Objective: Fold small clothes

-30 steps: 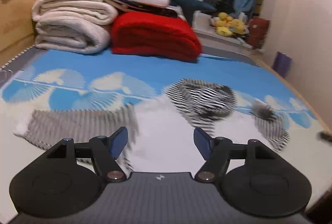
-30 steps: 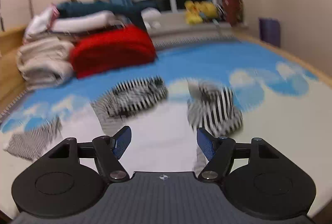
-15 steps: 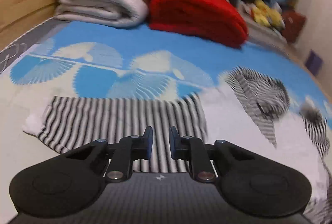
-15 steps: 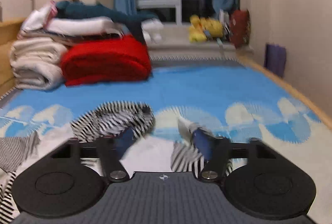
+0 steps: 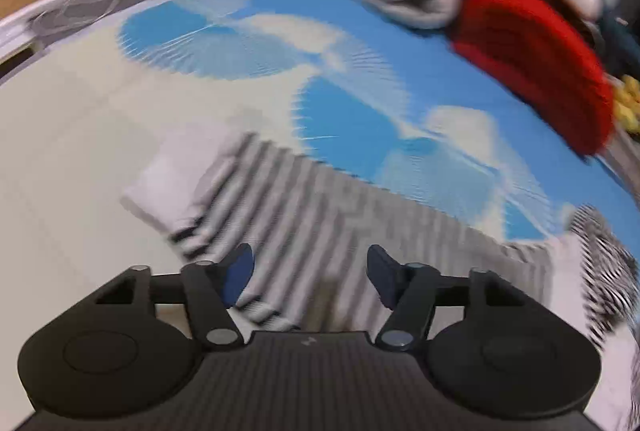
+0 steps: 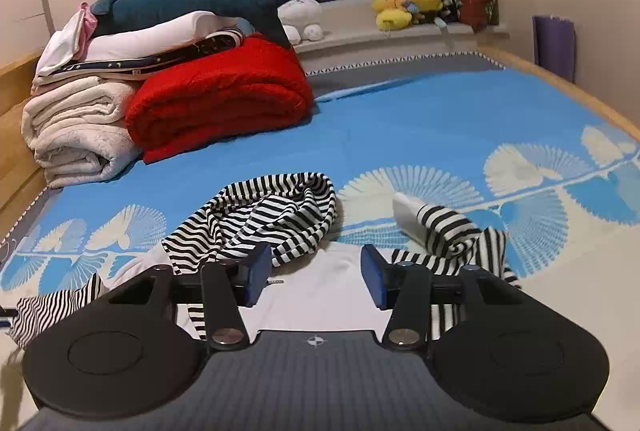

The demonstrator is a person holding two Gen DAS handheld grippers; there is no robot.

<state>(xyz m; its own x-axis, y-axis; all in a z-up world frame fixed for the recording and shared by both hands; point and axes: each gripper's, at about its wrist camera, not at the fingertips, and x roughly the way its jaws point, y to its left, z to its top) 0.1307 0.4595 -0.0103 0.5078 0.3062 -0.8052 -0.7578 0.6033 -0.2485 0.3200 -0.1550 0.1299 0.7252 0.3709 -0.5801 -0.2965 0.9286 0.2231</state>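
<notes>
A black-and-white striped garment lies spread on the bed sheet. In the blurred left wrist view its sleeve (image 5: 320,231) with a white cuff (image 5: 172,183) lies flat under my open left gripper (image 5: 310,271). In the right wrist view the bunched hood or body (image 6: 272,219) lies ahead left and the other sleeve (image 6: 456,235) with a white cuff ahead right. My right gripper (image 6: 314,271) is open and empty just above the garment's white part (image 6: 320,263).
A stack of folded cream blankets (image 6: 76,127) and a red blanket (image 6: 220,99) sits at the bed's far left, with a blue plush shark (image 6: 208,3) on top. Plush toys (image 6: 404,3) sit on the windowsill. A wooden bed edge (image 6: 568,87) runs along the right.
My left gripper has opened from nearly shut and swung left along the sleeve toward the cuff. My right gripper has steadied low over the garment, still open.
</notes>
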